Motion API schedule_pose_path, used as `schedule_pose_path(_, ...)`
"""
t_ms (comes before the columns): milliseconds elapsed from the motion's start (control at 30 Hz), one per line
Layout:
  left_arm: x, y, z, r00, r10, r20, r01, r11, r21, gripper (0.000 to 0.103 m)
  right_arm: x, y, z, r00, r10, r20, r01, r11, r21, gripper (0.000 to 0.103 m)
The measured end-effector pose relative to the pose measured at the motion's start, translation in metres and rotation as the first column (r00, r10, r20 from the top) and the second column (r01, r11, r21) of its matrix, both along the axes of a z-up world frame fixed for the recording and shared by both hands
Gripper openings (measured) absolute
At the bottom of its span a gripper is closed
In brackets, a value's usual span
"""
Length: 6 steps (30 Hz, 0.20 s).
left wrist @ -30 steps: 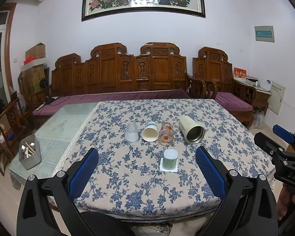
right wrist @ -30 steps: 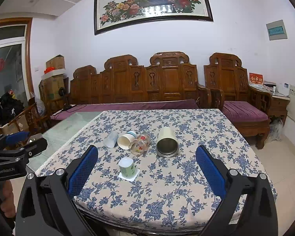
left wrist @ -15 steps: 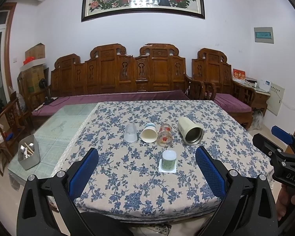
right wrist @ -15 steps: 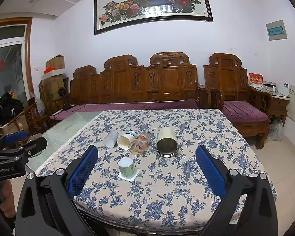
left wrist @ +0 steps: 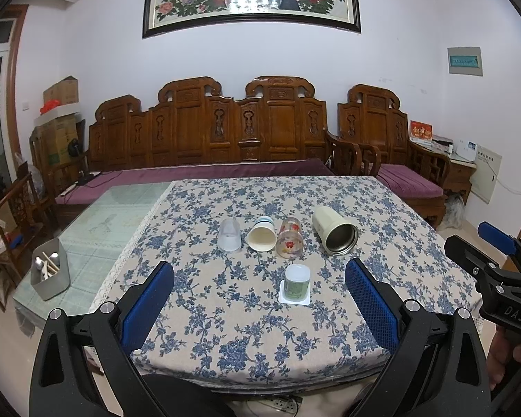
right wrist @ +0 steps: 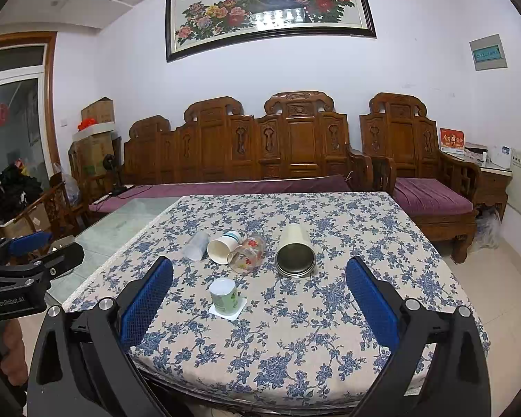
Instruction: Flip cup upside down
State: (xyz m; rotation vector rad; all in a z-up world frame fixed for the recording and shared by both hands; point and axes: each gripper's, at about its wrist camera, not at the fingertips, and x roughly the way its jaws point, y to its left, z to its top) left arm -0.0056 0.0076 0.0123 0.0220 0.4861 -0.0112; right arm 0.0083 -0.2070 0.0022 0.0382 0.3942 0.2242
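Left wrist view: the left hand-held gripper (left wrist: 259,304) has lowered or tipped slightly downward over the second. The row of cups and the green cup (left wrist: 297,280) on its white coaster (left wrist: 294,298) sit marginally higher in frame than before, and the painting's upper edge is now cropped further. The right hand-held gripper (left wrist: 496,260) appears slightly higher at the frame's right edge. Right wrist view: no change observed.
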Motion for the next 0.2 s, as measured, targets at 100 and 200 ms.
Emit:
schedule_pose_path(100, 0.0, 0.0, -0.0001, 1.0, 0.001, 0.0, -0.001, 1.0, 0.0, 0.095, -0.0003, 0.0004, -0.0005, 1.0, 0.001, 0.0, -0.001, 1.0, 0.0, 0.1)
schedule_pose_path(200, 0.0, 0.0004, -0.0002, 1.0, -0.001, 0.0, 0.001, 1.0, 0.0, 0.095, -0.0005, 0.0003, -0.0003, 1.0, -0.001, 0.001, 0.001, 1.0, 0.0, 0.1)
